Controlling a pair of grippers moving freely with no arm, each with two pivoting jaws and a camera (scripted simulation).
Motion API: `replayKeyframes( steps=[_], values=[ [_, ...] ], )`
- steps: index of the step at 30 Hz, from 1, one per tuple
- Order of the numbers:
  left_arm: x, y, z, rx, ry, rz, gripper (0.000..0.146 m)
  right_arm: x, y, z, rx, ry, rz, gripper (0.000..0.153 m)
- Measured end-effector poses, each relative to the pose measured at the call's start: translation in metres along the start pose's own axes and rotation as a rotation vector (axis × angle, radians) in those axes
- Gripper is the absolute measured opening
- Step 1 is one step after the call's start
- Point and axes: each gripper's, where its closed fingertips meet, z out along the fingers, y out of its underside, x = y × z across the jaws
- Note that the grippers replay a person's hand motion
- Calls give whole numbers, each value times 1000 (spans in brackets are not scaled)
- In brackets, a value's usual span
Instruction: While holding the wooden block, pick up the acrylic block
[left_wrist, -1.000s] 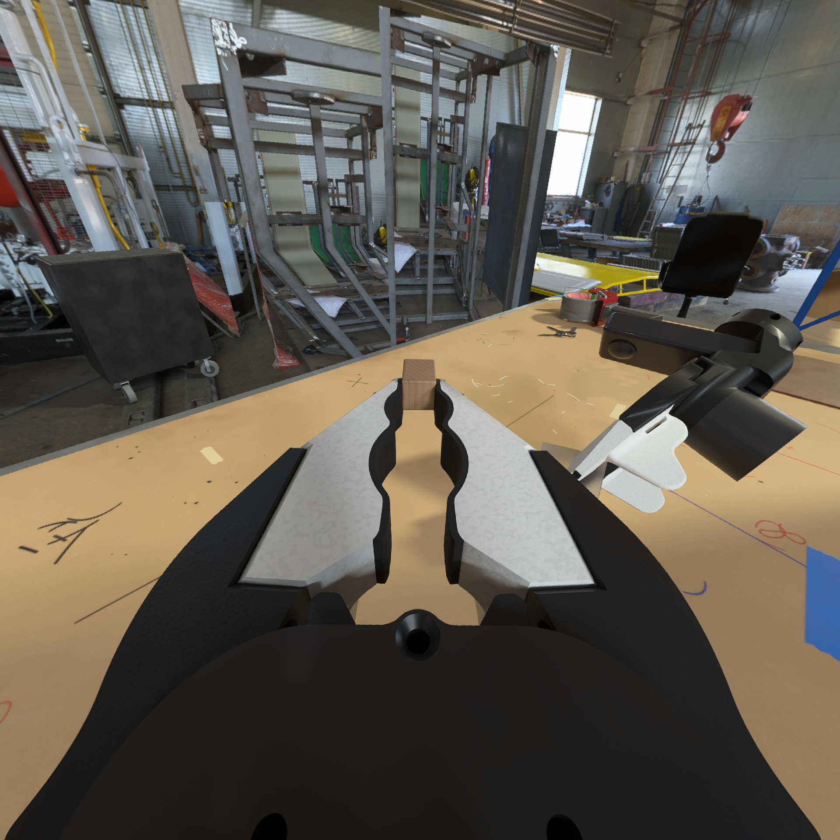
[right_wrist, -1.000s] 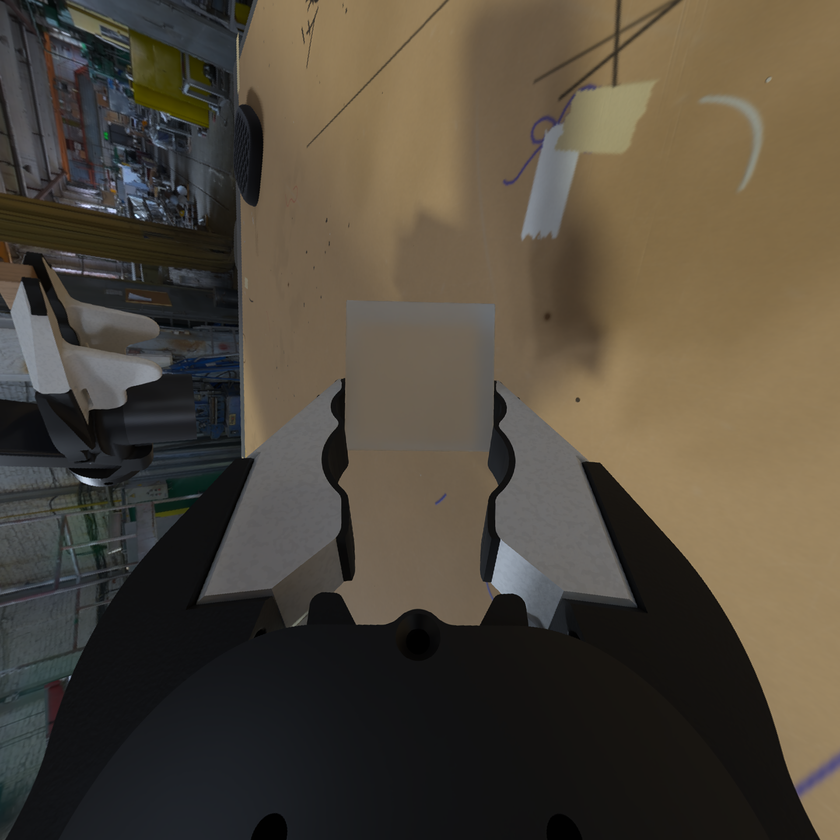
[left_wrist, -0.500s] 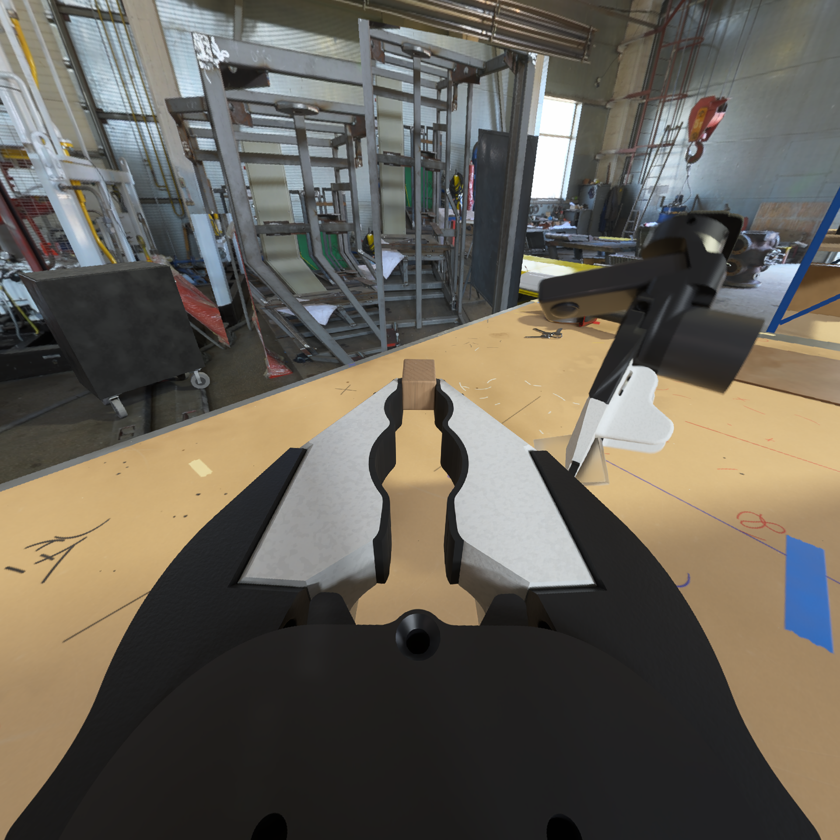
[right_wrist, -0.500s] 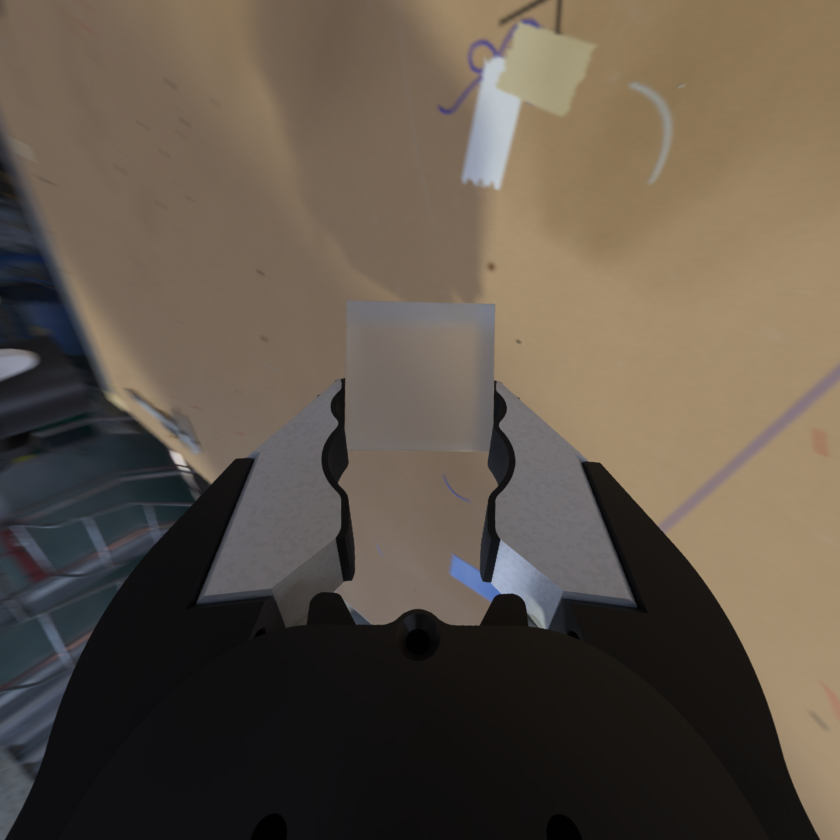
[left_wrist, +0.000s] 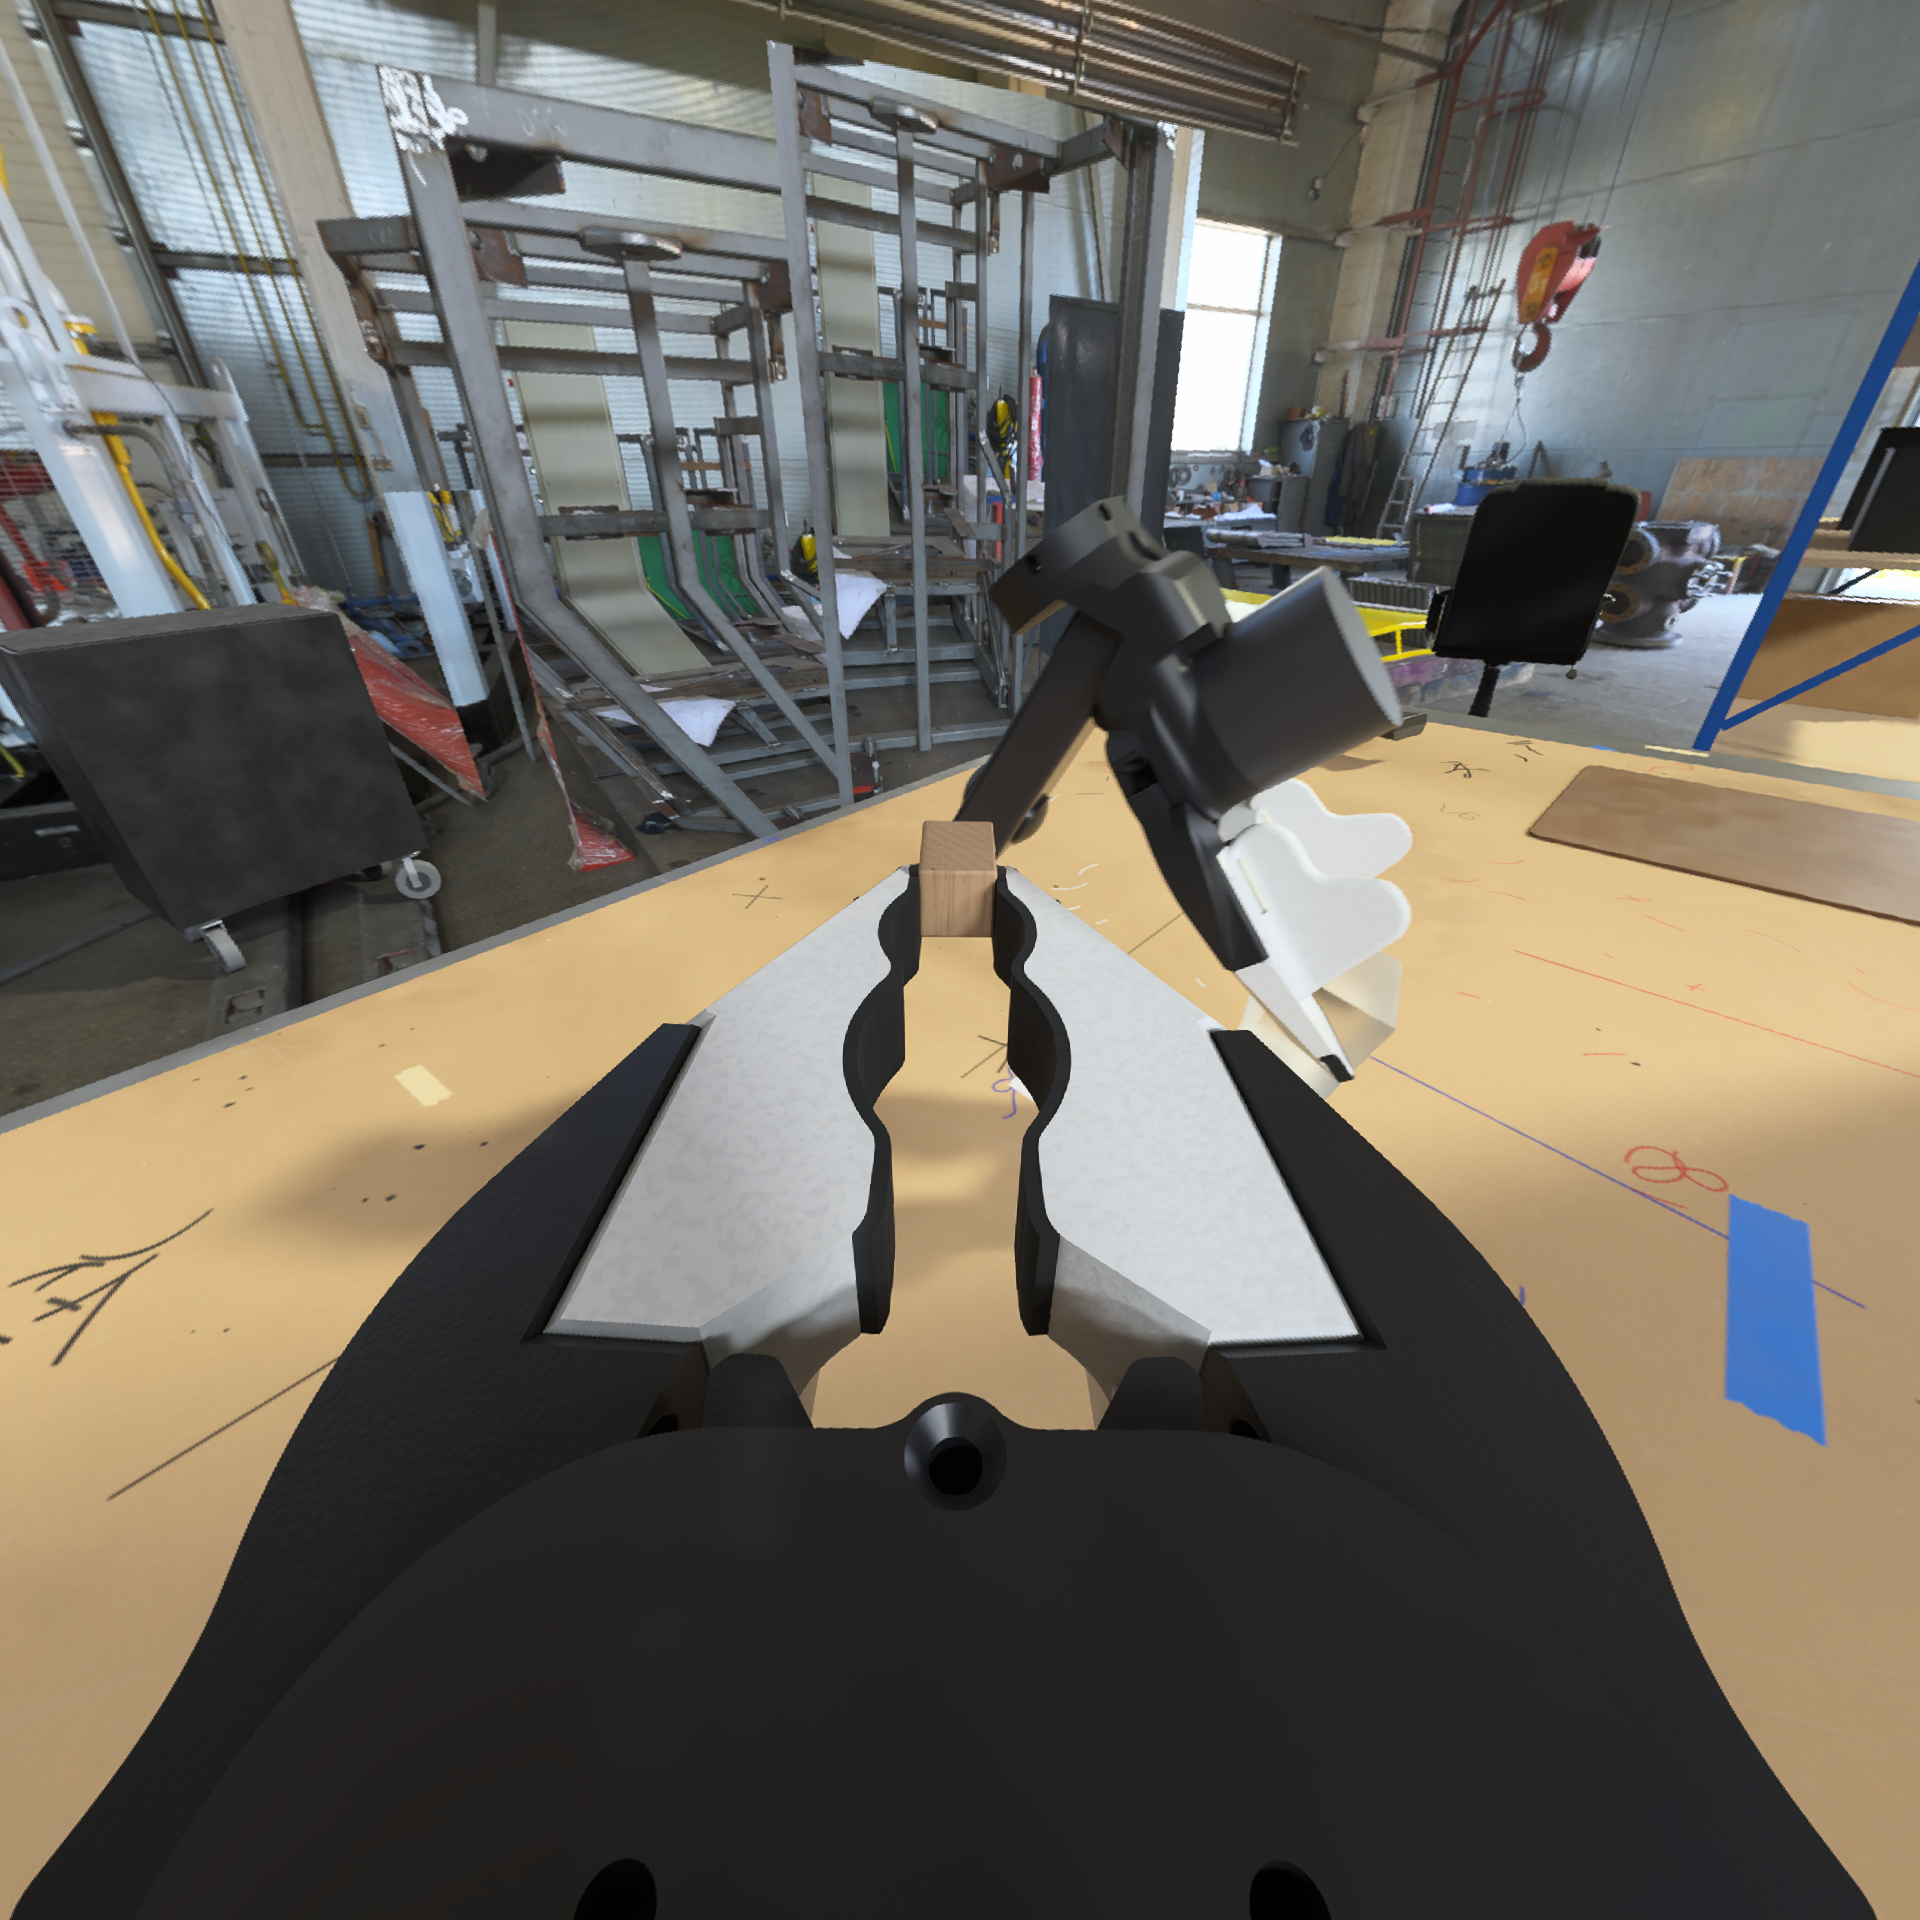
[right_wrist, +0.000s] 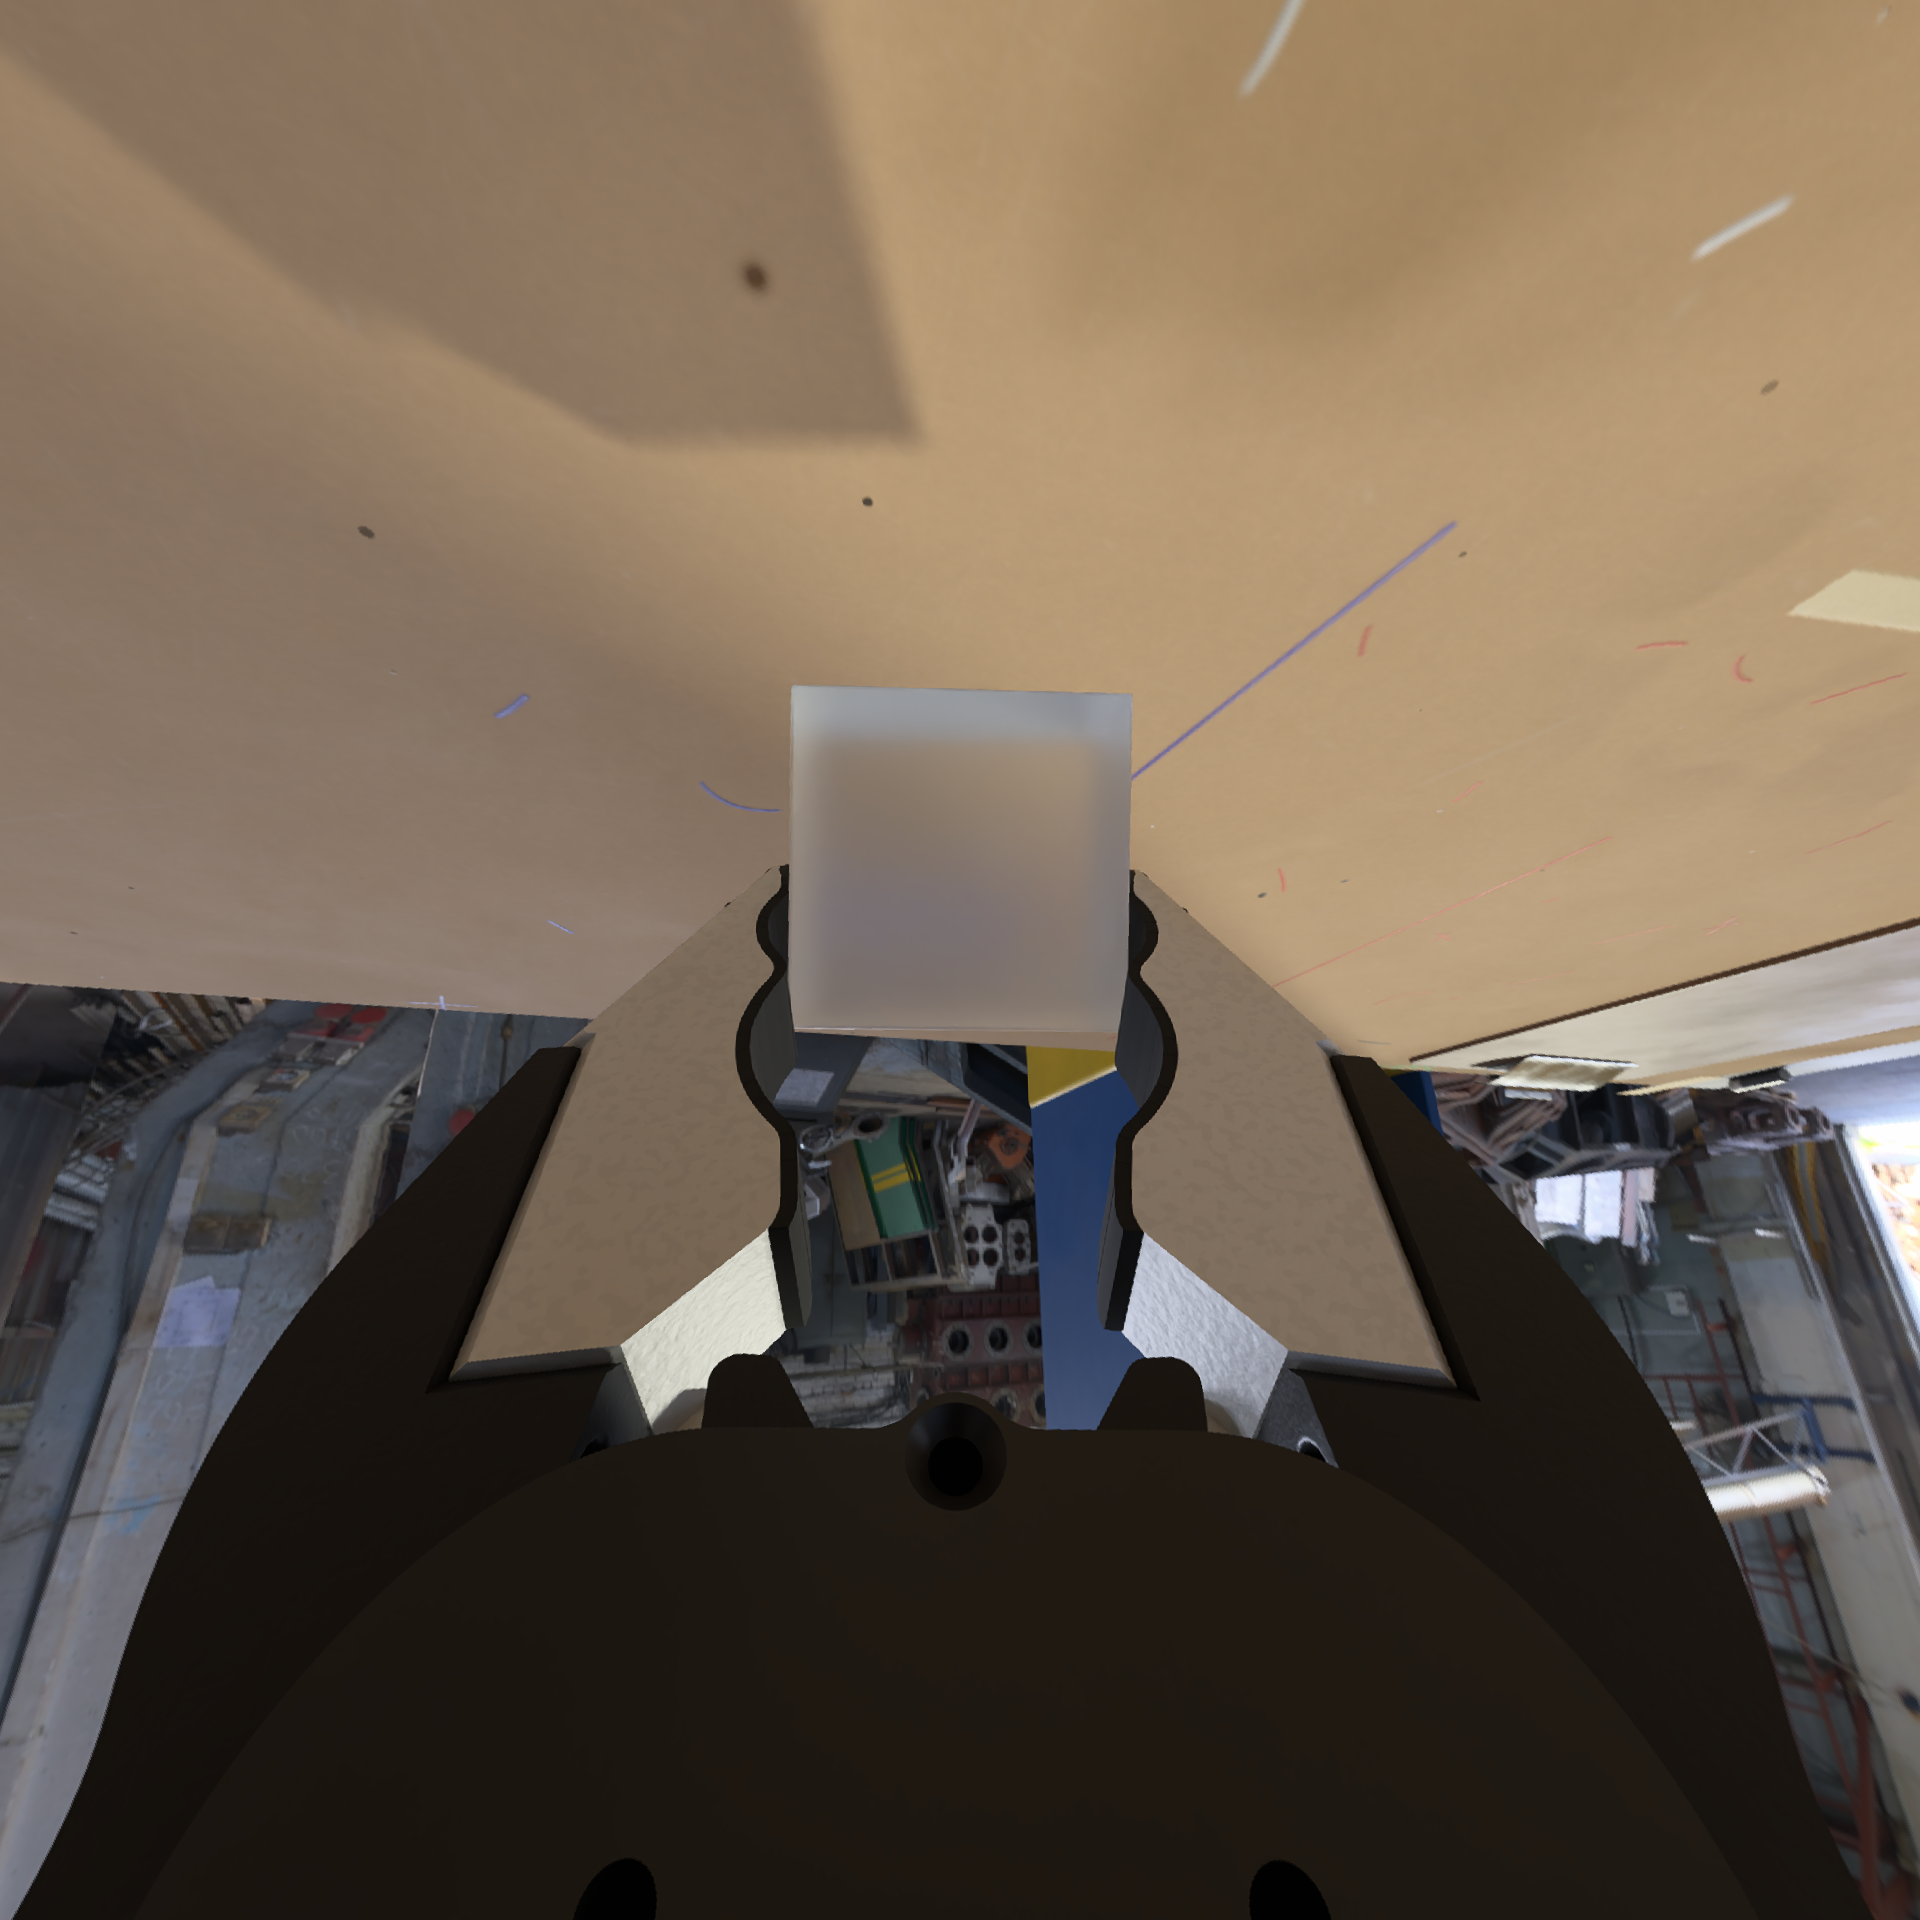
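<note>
My left gripper (left_wrist: 957, 896) is shut on a small wooden block (left_wrist: 957, 878), held at its fingertips above the tan table (left_wrist: 312, 1195). My right gripper (right_wrist: 958, 914) is shut on a frosted clear acrylic block (right_wrist: 958, 862), which fills the gap between its fingertips. In the right wrist view the table (right_wrist: 520, 520) fills the upper half and the workshop shows upside down below. In the left wrist view the right gripper (left_wrist: 1320, 1023) hangs in the air just right of the wooden block, tilted, with the acrylic block (left_wrist: 1351, 1008) at its tips above the table.
A blue tape strip (left_wrist: 1771, 1330) and red scribbles (left_wrist: 1673, 1169) mark the table at right. A brown mat (left_wrist: 1745, 842) lies at the far right. The table's far edge (left_wrist: 520, 935) runs behind the wooden block. Steel racks and a black office chair (left_wrist: 1527, 592) stand beyond.
My right gripper has lifted the acrylic block off the table, swung left toward the wooden block and rolled over, so its view now shows the table overhead. The left gripper kept its hold.
</note>
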Motion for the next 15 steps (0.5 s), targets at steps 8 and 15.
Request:
replayKeyframes(
  steps=[8, 15],
  values=[
    [8, 0, 1, -1, 23, 14, 12, -5, -19, -11, -16, 44, -44, 61],
    [8, -2, 0, 6, 32, 0, 12, -8, -33, -6, 216, 9, -95, 61]
  ],
)
